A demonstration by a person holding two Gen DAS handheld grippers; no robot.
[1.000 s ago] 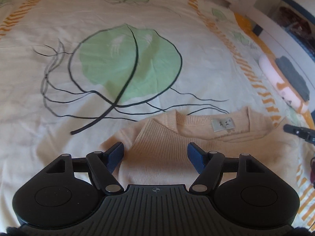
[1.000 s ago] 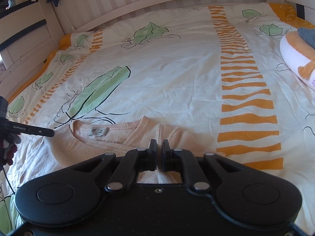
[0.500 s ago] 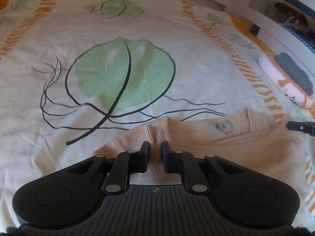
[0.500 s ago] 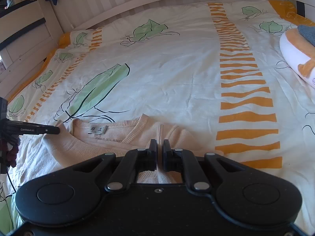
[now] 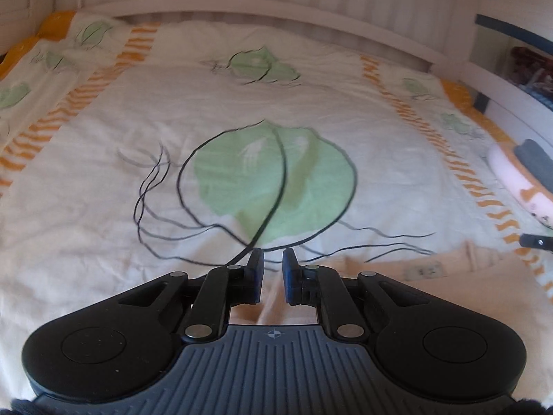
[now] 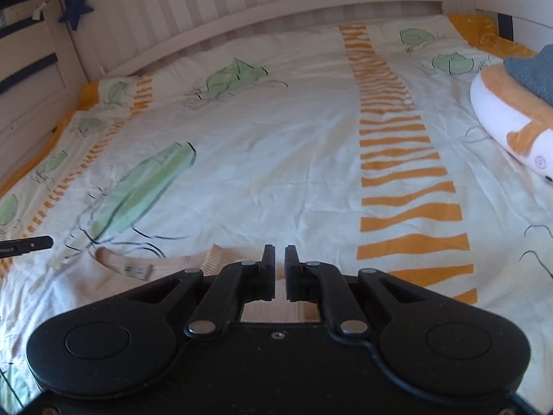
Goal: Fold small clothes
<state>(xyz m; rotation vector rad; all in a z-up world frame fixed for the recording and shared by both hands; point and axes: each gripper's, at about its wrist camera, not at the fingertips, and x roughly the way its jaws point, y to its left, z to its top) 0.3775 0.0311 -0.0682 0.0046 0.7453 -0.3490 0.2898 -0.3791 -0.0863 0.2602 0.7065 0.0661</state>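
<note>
Since both tongs already pinch the sweater, the lines below tell how the fold stands.

Sweater: the peach knit sweater [image 5: 459, 276] lies on the bed [image 5: 103, 207], at the near edge of both views, its neck toward the far side and its label [image 6: 138, 270] facing up.

Left tongs: the left tongs [image 5: 273, 273] are pressed nearly together, and peach knit shows in the narrow gap and under them; I judge they pinch the left shoulder part of the sweater.

Right tongs: the right tongs [image 6: 280, 271] are also pressed nearly together, with knit below and behind them; I judge they pinch the right shoulder part.

Collar: in the right view the collar near the label looks a little raised and curled, so the cloth seems to be under pull, but the picture is blurred there.

Done: both grips on the upper part seem taken.

Left: no finished fold is seen; the body and sleeves are hidden under the tongs, so I cannot tell how they lie. The folding itself is, in my judgement, still to do.

Other things: a plush pillow [image 6: 508, 121] with a grey cloth [image 6: 532, 69] on it lies at the far right, well apart from the sweater.
</note>
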